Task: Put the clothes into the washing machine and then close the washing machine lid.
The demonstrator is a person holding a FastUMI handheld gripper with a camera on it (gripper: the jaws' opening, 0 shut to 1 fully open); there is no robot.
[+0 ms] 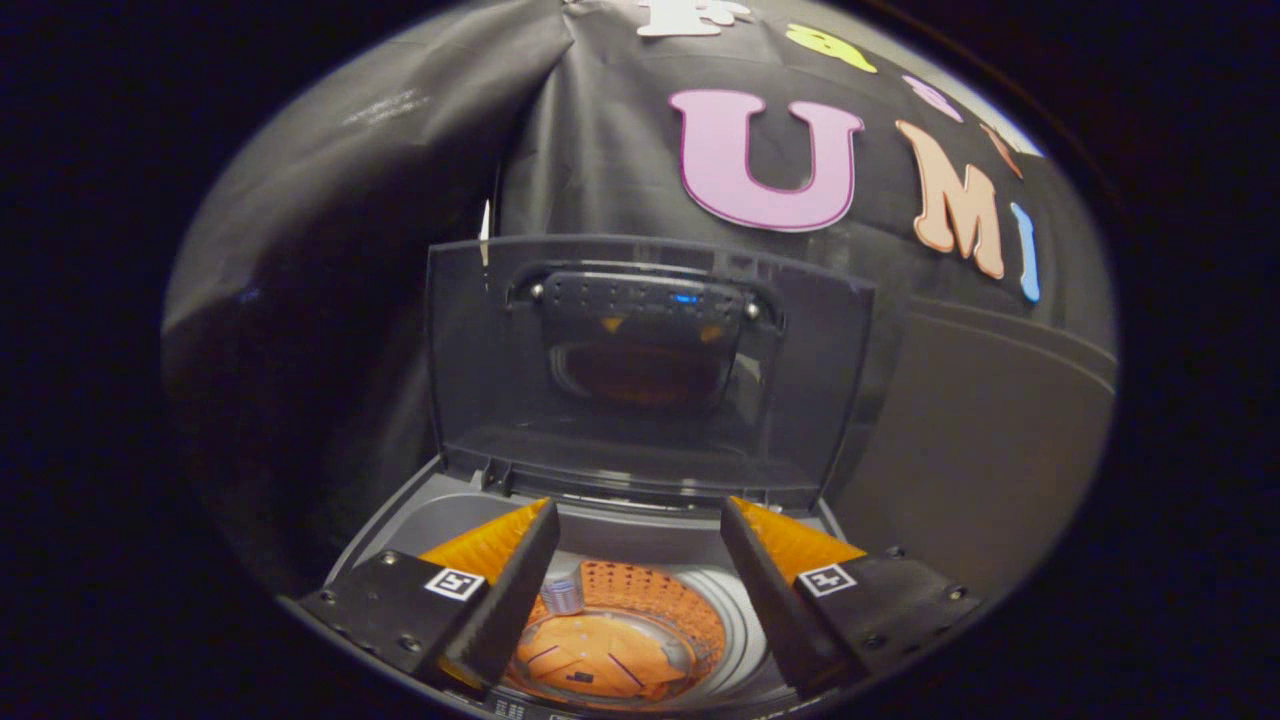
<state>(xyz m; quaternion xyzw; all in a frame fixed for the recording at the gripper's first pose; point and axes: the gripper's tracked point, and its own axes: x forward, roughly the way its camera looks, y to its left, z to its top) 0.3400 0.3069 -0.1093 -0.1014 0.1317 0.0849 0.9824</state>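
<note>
Booth wall (pixel 330 300) of black cloth forms the backdrop, creased at the left. In front of it stands the washing machine (pixel 400 520), a top-loader with grey deck, seen from above and ahead. Washing machine lid (pixel 650 370) is raised, nearly upright, translucent dark plastic, hinged at the rear edge of the deck; a dark perforated panel sits on its upper inner face. Below the lid the round drum (pixel 690 600) is open, its perforated wall visible. Clothes (pixel 600 655): one orange garment lies flat at the drum bottom, between the fingers in this view and well below them. Gripper (pixel 635 560) hangs over the drum mouth, fingers spread apart, nothing between them, touching neither lid nor garment.
</note>
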